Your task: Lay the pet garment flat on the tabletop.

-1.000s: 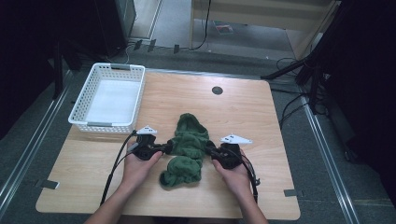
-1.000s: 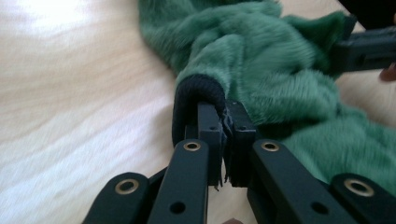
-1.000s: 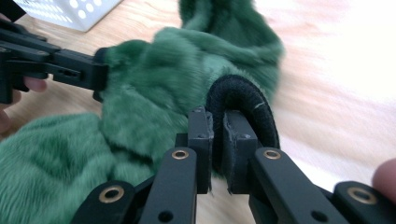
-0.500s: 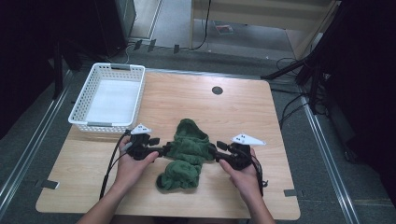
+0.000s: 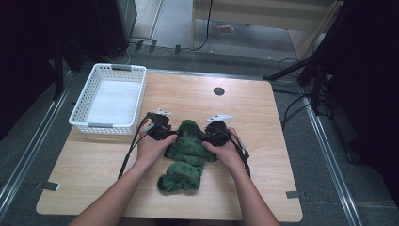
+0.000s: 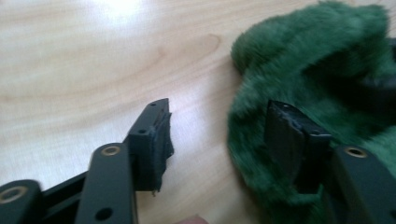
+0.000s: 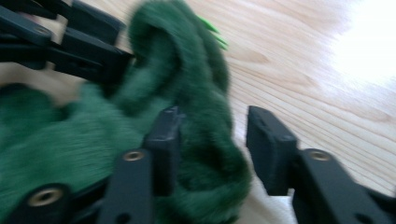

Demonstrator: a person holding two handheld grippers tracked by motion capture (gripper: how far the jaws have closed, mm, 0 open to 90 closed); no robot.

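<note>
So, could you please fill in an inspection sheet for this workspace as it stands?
Surface: light wooden table with a dark round hole near its far edge.
Job's things: crumpled green fuzzy cloth at mid-table; white slatted basket, nothing seen inside, at the far left corner.
Clutter: nothing seen.
Grippers: left gripper open, one jaw on the cloth's edge, the other over bare wood; right gripper open, a fold of cloth between its jaws.
Cables: black cables trail from both grippers.
Surroundings: grey floor, metal rails, loose floor cables, pale wooden furniture beyond.
</note>
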